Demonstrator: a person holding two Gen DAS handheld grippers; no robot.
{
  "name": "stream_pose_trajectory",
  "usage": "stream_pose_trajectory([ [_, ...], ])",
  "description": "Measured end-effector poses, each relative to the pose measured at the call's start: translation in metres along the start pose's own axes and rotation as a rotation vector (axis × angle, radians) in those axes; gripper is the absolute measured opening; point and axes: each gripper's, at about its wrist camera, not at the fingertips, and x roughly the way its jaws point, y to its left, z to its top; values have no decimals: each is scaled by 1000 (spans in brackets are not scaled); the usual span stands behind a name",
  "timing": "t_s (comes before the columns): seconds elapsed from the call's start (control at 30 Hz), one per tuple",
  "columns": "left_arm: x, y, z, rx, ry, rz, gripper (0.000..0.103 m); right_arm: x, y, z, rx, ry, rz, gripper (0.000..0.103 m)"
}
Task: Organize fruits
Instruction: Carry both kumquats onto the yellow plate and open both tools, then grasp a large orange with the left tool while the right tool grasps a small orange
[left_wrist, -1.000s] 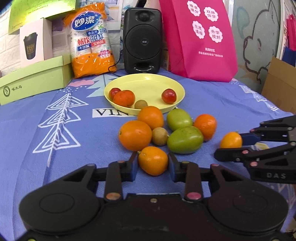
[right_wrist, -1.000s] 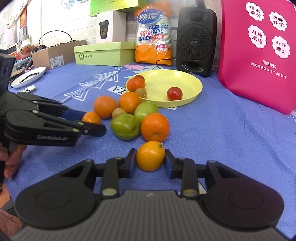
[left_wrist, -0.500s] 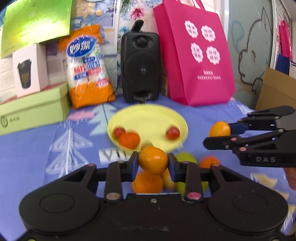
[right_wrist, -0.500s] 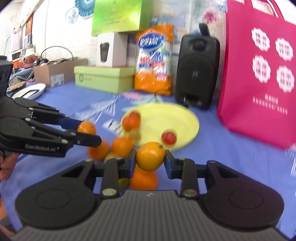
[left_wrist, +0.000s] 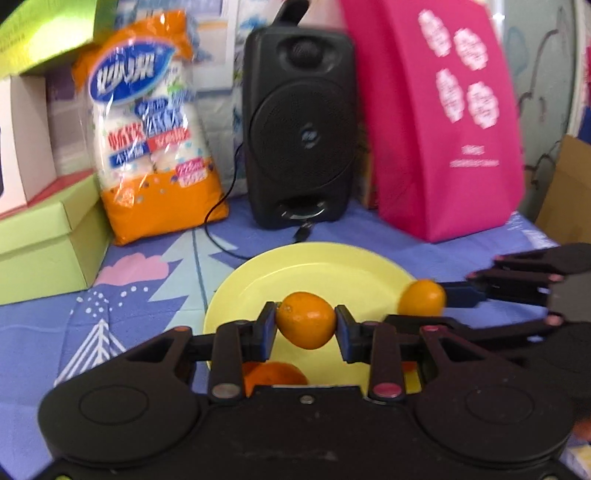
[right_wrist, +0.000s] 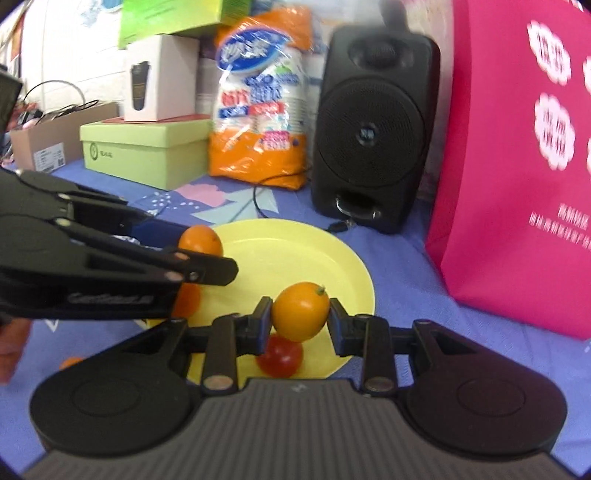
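Observation:
My left gripper (left_wrist: 306, 320) is shut on a small orange (left_wrist: 306, 320) and holds it above the near part of the yellow plate (left_wrist: 317, 269). My right gripper (right_wrist: 300, 312) is shut on another small orange (right_wrist: 300, 312) above the plate's (right_wrist: 295, 251) right side; this orange also shows in the left wrist view (left_wrist: 423, 297). In the right wrist view the left gripper comes in from the left with its orange (right_wrist: 201, 240). A red tomato (right_wrist: 280, 356) lies on the plate under the right gripper. An orange fruit (left_wrist: 273, 374) sits below the left gripper.
A black speaker (left_wrist: 301, 125), a bag of paper cups (left_wrist: 147, 147), a pink bag (left_wrist: 447, 122) and green boxes (left_wrist: 44, 236) stand behind the plate on the blue cloth (left_wrist: 147, 288). A black cable (left_wrist: 221, 236) runs to the speaker.
Both grippers lifted their oranges off the cloth and carried them forward over the yellow plate. The pile of fruit has dropped below the view.

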Motion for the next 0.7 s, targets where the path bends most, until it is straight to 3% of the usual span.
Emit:
stream_pose_trajectory([
  [0.1,22,4,0,2,45,19,32,7,-4,-2,15,11,12,32],
  [0.23,40,8,0,-12,74,13,36,-1,-5,-4,9,-16,10,52],
  [0.27,40,8,0,-14,68,11,43,-4,-6,-4,7,-22,14,60],
  [0.3,39,8,1,-18,58,17,58,-9,-7,-5,5,-32,11,59],
  [0.33,34,8,1,-22,43,24,66,-13,-8,-5,2,-39,2,59],
  [0.37,29,9,2,-29,24,29,83,-18,-9,-6,3,-46,-6,60],
  [0.4,23,9,4,-35,7,34,92,-24,-12,-7,11,-59,-4,60],
  [0.57,-27,7,0,8,-62,50,94,-66,-20,-22,59,-114,22,60],
  [0.63,-53,8,-12,17,-89,75,103,-83,-20,-35,71,-124,34,61],
  [0.7,-77,10,-31,1,-105,79,103,-96,-21,-51,105,-131,41,63],
])
